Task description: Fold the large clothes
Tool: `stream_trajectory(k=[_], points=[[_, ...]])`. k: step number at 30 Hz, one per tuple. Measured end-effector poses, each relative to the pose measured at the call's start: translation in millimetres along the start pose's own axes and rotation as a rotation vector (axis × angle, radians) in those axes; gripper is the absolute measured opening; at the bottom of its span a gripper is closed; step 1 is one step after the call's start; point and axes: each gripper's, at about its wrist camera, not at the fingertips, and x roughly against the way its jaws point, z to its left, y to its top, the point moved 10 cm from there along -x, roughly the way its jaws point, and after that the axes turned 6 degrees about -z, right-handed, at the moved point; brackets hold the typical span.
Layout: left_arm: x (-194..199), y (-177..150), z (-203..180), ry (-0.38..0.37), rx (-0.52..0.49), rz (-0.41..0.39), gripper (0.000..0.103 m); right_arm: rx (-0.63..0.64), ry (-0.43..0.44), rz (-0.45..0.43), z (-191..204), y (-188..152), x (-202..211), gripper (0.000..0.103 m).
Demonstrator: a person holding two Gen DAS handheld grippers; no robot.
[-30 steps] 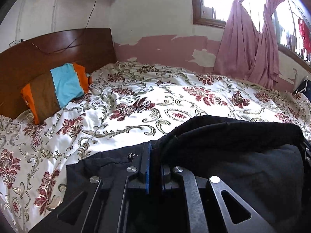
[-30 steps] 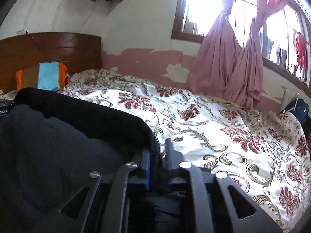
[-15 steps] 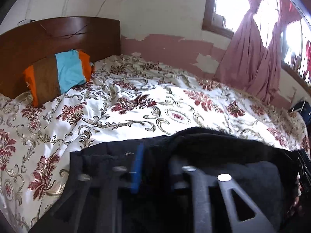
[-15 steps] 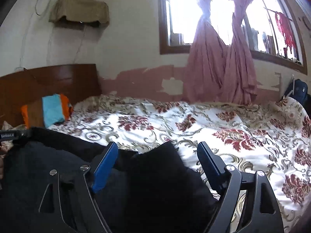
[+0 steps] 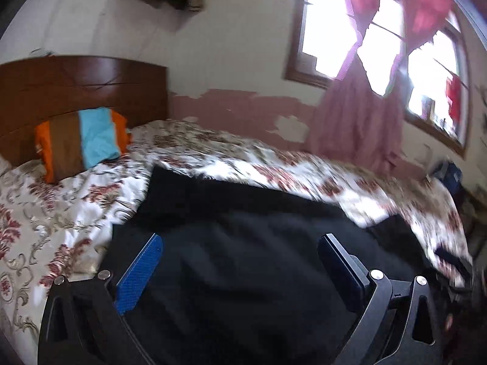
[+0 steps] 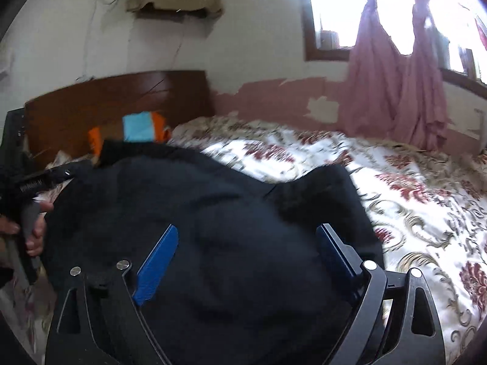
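Both grippers, left gripper (image 5: 240, 243) and right gripper (image 6: 248, 235), are hanging wide apart, gripping nothing. Beneath them, a black garment (image 6: 213, 213) is lying on the floral bedspread (image 6: 411, 200).

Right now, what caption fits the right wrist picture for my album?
Right gripper hangs open over the black garment on the flowery bedspread, jaws wide apart.
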Motion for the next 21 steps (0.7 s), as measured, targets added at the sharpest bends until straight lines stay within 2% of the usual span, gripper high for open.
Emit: stream_trajectory(k=[3, 5, 7, 10, 16, 18, 21], points=[[-4.5, -20.7, -17.5, -0.026, -0.094, 0.027, 0.103, 0.056, 0.017, 0.038, 12.4, -6.9, -13.5, 0.088], [-18.6, -27.9, -26.4, 0.004, -0.172, 0.062, 0.103, 0.096, 0.015, 0.059, 19.3, -4.4, -27.2, 0.088], [-28.3, -23.3, -31.8, 0.036, -0.227, 0.062, 0.103, 0.122, -0.018, 0.094, 20.1, 1.5, -47.3, 0.088], [-44.9, -11.7, -31.2, 0.109, -0.27, 0.08, 0.103, 0.082, -0.033, 0.132, 15.0, 9.9, -72.2, 0.088], [-80.3, 1.6, -4.4, 0.241, -0.233, 0.165, 0.103, 0.076, -0.157, 0.181, -19.6, 17.1, -114.5, 0.088], [-89.3, -0.8, 11.0, 0.271, -0.196, 0.2, 0.103, 0.04, -0.163, 0.219, -30.5, 12.0, -125.4, 0.088], [-106.3, -16.4, 28.1, 0.205, -0.089, 0.3, 0.103, -0.055, -0.132, 0.254, -41.3, 0.3, -139.1, 0.088]])
